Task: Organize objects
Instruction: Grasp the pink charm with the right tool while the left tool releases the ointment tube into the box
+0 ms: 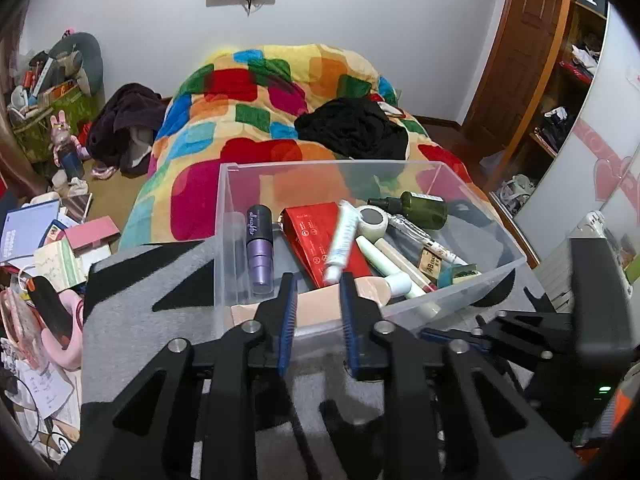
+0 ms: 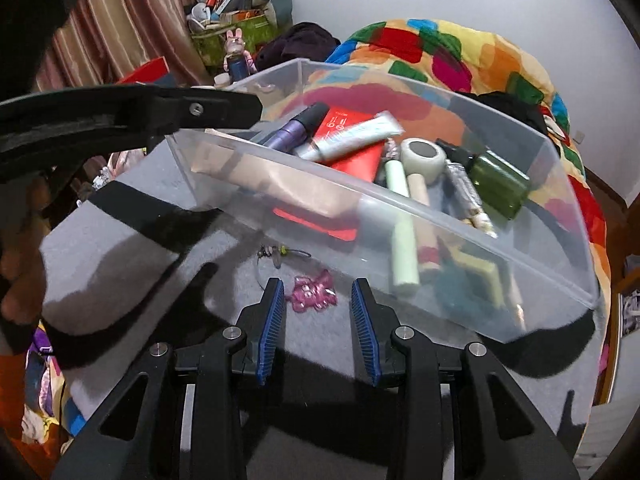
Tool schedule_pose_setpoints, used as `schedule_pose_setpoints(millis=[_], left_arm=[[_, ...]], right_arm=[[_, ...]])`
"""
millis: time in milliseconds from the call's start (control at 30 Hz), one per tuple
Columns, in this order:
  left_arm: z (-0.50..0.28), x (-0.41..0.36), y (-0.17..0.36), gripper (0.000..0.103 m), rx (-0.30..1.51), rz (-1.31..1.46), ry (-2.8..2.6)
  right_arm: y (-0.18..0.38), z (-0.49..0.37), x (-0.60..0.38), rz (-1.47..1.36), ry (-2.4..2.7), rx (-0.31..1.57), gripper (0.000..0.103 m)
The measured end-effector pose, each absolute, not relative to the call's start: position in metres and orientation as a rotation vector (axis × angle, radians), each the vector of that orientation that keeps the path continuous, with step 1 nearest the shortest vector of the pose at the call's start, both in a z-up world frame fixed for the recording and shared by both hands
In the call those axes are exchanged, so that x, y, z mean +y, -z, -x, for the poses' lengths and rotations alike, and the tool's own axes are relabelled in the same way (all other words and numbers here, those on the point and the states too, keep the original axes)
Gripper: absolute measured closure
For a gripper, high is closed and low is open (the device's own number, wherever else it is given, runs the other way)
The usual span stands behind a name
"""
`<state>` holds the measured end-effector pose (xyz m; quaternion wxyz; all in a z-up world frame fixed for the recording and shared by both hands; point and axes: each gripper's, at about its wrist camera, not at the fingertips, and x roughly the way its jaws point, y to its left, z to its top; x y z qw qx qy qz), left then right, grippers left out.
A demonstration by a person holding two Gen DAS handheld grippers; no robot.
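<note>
A clear plastic bin [image 1: 460, 300] stands on a grey felt surface [image 1: 132, 312] and holds a purple tube [image 1: 259, 246], a red packet [image 1: 320, 240], a white tube [image 1: 343, 240], a tape roll [image 1: 374, 218], a green bottle [image 1: 424, 208] and pale sticks. My left gripper [image 1: 318, 280] is open over the bin's near wall, with the white tube just beyond its tips. My right gripper [image 2: 318, 284] is open above the felt, in front of the bin [image 2: 400, 216]. A pink charm [image 2: 314, 294] lies between its fingertips. A small keychain [image 2: 276, 254] lies beyond.
A bed with a colourful quilt [image 1: 260, 120] and black clothing [image 1: 356, 128] lies behind the bin. Books and papers [image 1: 44, 240] clutter the left. A wardrobe [image 1: 568, 92] stands right. The left gripper's arm [image 2: 120, 116] crosses the right wrist view's upper left.
</note>
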<state>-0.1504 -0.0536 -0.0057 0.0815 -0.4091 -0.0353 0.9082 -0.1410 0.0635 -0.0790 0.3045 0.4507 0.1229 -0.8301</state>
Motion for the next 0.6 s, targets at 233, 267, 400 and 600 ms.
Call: schedule_pose_setpoints(millis=[233,267,400,600], left_arm=[[0.137,-0.058,0.003,0.072,-0.135,1.175,-2.724],[0.135,-0.058,0.003,0.071,-0.136,1.17,-2.731],[0.128,-0.059,0.002,0.064,-0.141,1.149,-2.74],[0.113,-0.061,-0.01,0.05,-0.134,1.074,-2.802]], right_arm=[[0.088,0.142,0.058,-1.203,2.201,0.352,0.072],[0.088,0.142,0.059,-1.202,2.196,0.346,0.077],[0.086,0.138,0.059,-1.188,2.197,0.351,0.079],[0.065,0.125,0.065,-1.111,2.198,0.305,0.079]])
